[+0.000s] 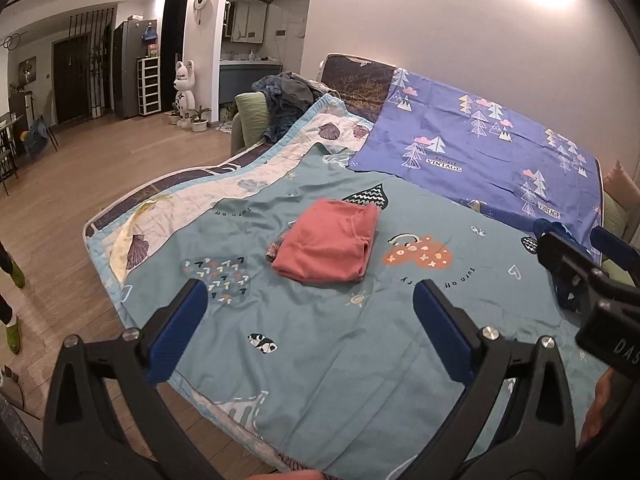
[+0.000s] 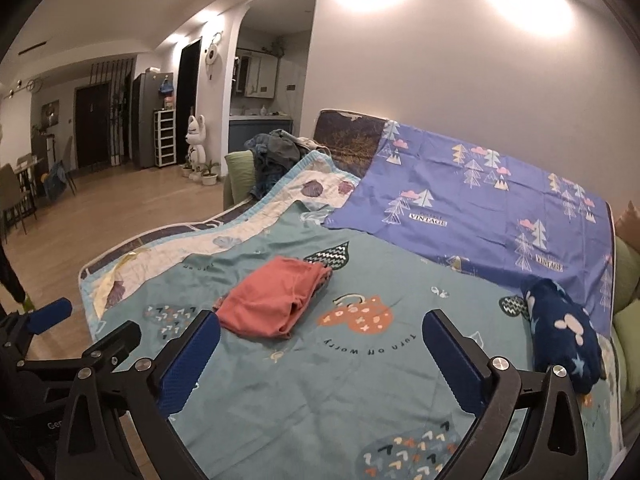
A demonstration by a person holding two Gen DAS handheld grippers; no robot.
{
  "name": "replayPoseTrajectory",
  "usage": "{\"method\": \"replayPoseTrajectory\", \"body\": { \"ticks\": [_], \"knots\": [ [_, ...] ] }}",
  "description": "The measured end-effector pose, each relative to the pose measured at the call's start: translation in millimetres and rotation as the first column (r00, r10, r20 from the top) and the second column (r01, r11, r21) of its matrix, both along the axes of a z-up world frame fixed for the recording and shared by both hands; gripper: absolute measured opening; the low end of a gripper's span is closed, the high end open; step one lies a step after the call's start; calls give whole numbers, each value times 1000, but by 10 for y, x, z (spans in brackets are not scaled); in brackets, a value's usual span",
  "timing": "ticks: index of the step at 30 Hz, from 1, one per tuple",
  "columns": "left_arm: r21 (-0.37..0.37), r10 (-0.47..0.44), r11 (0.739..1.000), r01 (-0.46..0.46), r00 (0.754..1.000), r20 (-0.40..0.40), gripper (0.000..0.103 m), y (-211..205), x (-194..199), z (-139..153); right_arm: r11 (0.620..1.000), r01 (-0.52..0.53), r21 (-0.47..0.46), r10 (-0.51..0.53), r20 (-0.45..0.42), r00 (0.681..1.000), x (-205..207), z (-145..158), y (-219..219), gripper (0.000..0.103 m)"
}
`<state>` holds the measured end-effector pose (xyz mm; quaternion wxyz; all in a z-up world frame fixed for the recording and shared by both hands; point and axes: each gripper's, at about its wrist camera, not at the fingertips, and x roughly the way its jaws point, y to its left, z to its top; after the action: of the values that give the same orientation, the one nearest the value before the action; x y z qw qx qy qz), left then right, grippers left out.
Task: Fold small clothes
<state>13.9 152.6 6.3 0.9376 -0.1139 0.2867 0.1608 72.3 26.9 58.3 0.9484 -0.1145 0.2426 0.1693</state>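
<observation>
**Mia:** What could go wrong here?

**Ben:** Start on the left. The left hand-held gripper [image 1: 310, 304] has its two blue pads far apart and holds nothing. The pink folded cloth [image 1: 326, 240] lies on the bed cover [image 1: 320, 352], just ahead of that gripper and a bit up the bed. If the gripper pokes in from the side, it could push the top layer and the neat fold could slide open.

**Mia:** Is something under the pink cloth?

**Ben:** A bit of patterned cloth [image 1: 273, 252] peeks out at its left edge. What it is cannot be told. A pinch there might grab it too and drag it along.

**Mia:** And on the right?

**Ben:** The right hand-held gripper [image 2: 320, 332] is wide apart too, and empty. It hovers low over the bed cover. The pink folded cloth [image 2: 272, 300] is ahead of it and to its left. The dark blue cloth with white shapes [image 2: 564, 332] sits in a lump ahead and to its right, near the bed's edge. It does not look folded. A loose pinch might lift only one layer, or nudge it off the edge.

**Mia:** Could the two grippers bump?

**Ben:** Yes. They are side by side, both tipped down toward the bed.
</observation>
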Motion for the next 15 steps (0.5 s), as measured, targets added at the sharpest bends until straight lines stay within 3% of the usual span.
{"method": "replayPoseTrajectory", "body": {
  "ticks": [15],
  "knots": [
    [18,-27,999,27,1000,14,102,-245,-126,67,1000,18,2,-18,-55,998,-88,-72,-249,103]
  ]
}}
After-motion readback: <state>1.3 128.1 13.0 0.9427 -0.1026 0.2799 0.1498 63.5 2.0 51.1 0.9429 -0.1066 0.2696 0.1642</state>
